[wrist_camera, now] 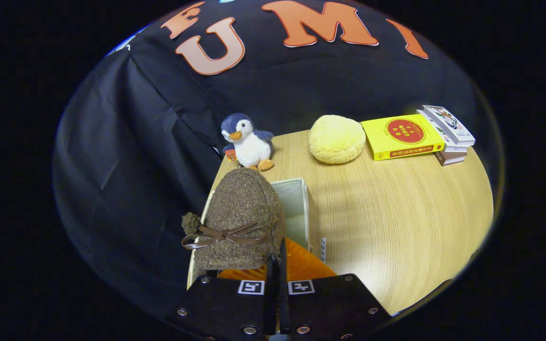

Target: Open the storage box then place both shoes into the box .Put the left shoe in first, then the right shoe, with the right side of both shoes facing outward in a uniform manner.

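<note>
The tongs (277, 265) are clenched on the shoe (240, 220), their two fingers pressed close together on the rim of its opening, with almost no gap between them. The shoe is brown and fuzzy, with a thin brown bow (223, 235) across its top and an orange lining (296, 265) showing at the opening. It hangs just ahead of the fingers, toe pointing away from them, over the left part of the box (296, 208). The box is white and open at the top, and stands at the counter's (396, 222) left edge; the shoe covers most of its mouth, leaving the right wall and some of the inside in sight.

Beyond the box, at the counter's far left corner, a toy penguin (248, 140) stands upright. A round yellow cushion (336, 139) lies at the far edge, and a yellow book (403, 136) just beside it touches a short stack of books (448, 135) at the far right corner.
</note>
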